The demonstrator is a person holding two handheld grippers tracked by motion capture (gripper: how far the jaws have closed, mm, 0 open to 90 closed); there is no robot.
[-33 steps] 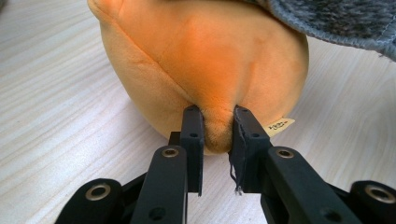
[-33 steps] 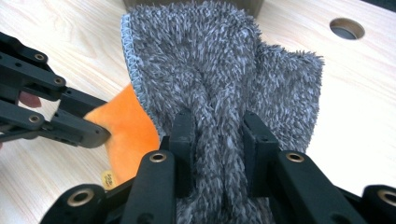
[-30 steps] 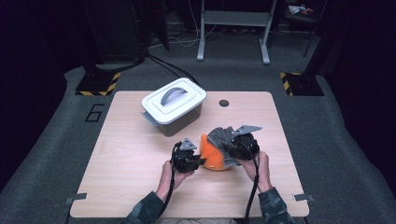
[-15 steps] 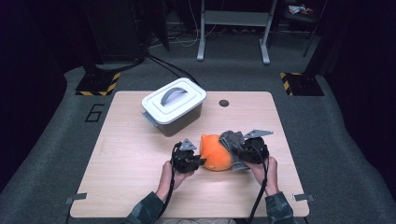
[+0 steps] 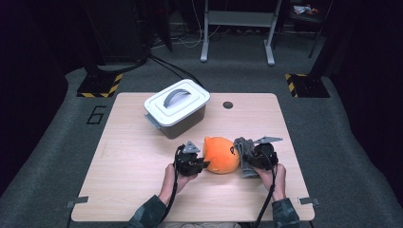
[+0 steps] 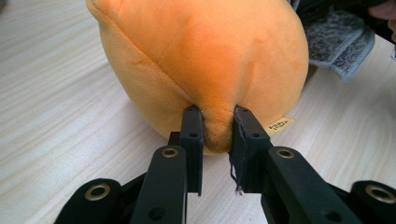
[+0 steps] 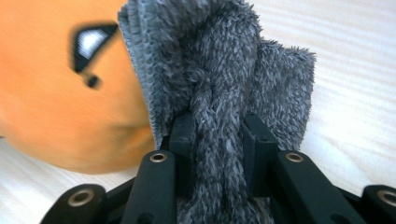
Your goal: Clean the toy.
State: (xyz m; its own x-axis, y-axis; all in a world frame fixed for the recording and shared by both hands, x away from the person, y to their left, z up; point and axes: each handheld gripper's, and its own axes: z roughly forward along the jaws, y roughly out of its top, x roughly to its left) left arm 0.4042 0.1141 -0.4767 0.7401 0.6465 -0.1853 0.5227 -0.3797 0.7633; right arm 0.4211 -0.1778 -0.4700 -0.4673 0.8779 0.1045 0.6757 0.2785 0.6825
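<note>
An orange plush toy (image 5: 221, 154) lies on the wooden table (image 5: 128, 156) between my two grippers. My left gripper (image 5: 199, 164) is shut on a pinch of the orange plush (image 6: 205, 60) at its near side, the jaws squeezing a fold of fabric (image 6: 217, 130). My right gripper (image 5: 244, 156) is shut on a grey fluffy cloth (image 5: 244, 159), which hangs against the toy's right side. In the right gripper view the cloth (image 7: 224, 79) bunches between the jaws, with the toy's face (image 7: 56, 88) to its left.
A white lidded box with a grey handle (image 5: 177, 107) stands behind the toy, toward the table's back left. A small dark hole (image 5: 227, 105) marks the tabletop near the far edge. Stands and cables occupy the floor beyond.
My right gripper has carried the grey cloth off the top of the plush toward its right side, uncovering the toy. The left gripper has kept its place.
</note>
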